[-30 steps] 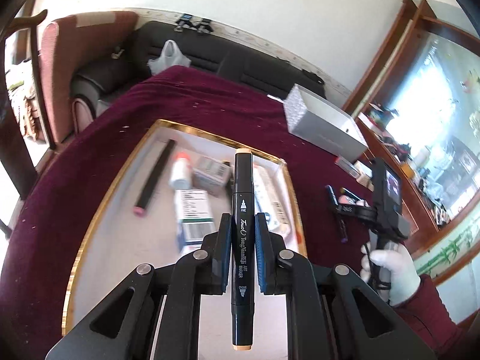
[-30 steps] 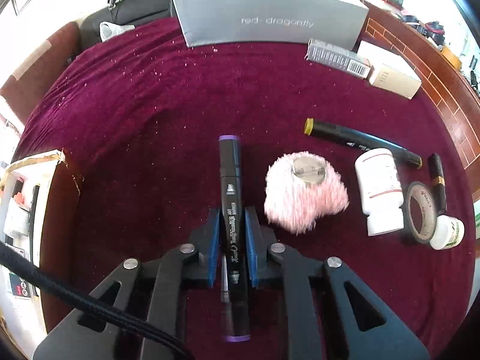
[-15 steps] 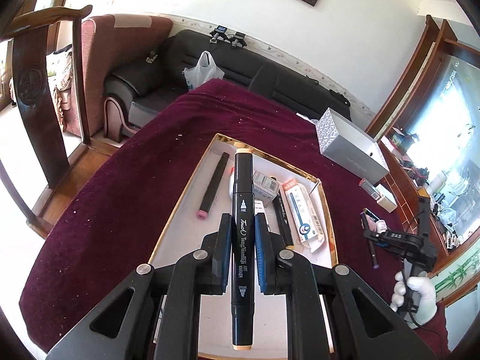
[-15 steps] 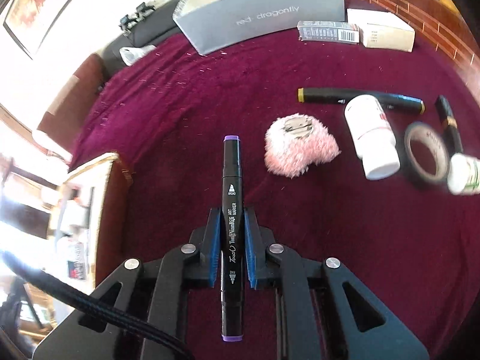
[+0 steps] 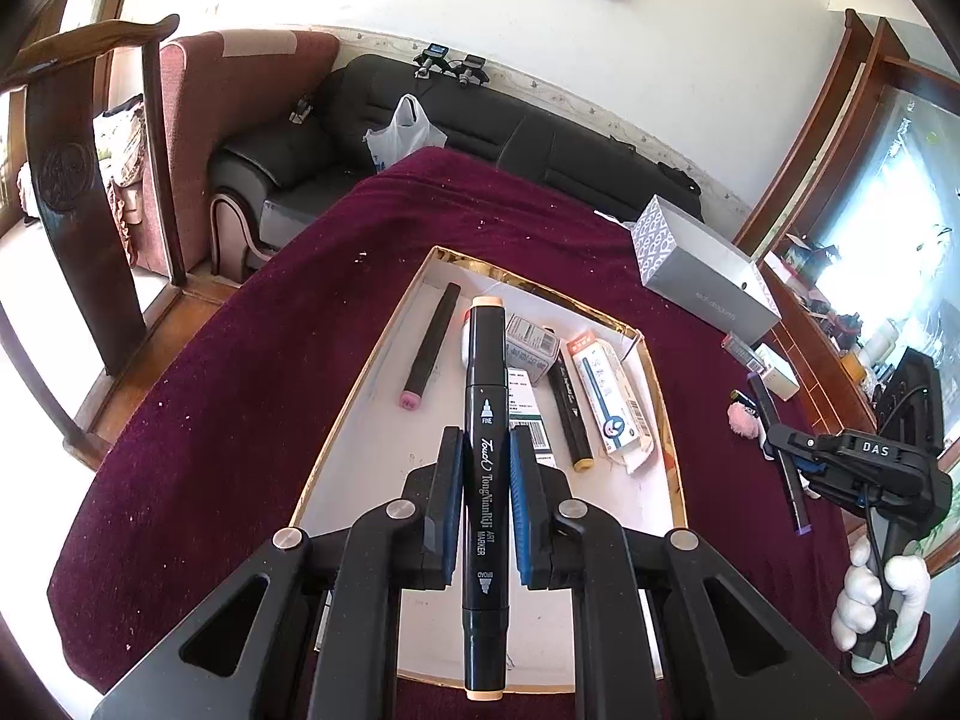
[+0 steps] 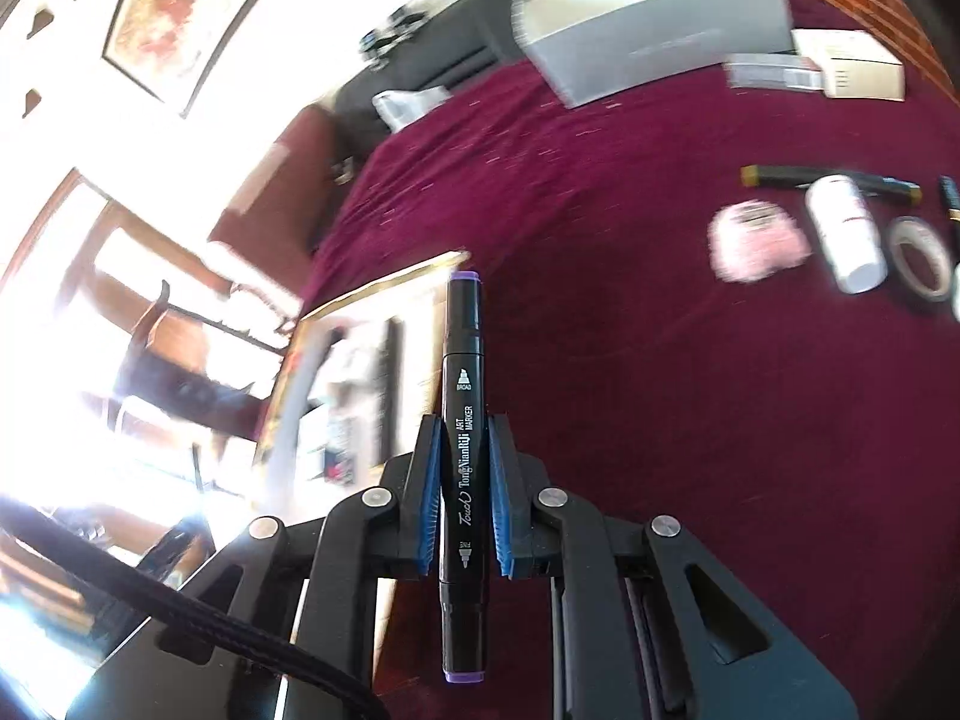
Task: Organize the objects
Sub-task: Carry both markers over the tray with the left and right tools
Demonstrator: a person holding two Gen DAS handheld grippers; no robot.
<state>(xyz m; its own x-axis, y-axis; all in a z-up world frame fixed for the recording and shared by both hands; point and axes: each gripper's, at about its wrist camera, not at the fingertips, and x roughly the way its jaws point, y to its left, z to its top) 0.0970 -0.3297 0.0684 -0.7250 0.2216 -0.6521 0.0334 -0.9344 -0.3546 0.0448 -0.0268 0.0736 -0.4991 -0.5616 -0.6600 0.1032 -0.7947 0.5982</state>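
My left gripper (image 5: pixel 485 450) is shut on a black art marker with peach caps (image 5: pixel 485 420) and holds it above the gold-rimmed white tray (image 5: pixel 360 396). The tray holds a pink-tipped marker (image 5: pixel 429 354), small boxes (image 5: pixel 528 342) and another marker (image 5: pixel 570 414). My right gripper (image 6: pixel 462 438) is shut on a black marker with purple caps (image 6: pixel 463 384), held above the maroon cloth beside the tray's right edge (image 6: pixel 384 288). The right gripper also shows in the left wrist view (image 5: pixel 798 450), to the right of the tray.
On the maroon cloth to the right lie a pink fluffy puff (image 6: pixel 756 240), a white bottle (image 6: pixel 846 234), a tape roll (image 6: pixel 918 258) and a yellow-capped marker (image 6: pixel 780 175). A grey box (image 6: pixel 654 30) stands at the back. A sofa (image 5: pixel 480 120) lies beyond the table.
My left gripper has risen and pulled back from the tray with its marker. My right gripper has lifted and swung left toward the tray with the purple marker.
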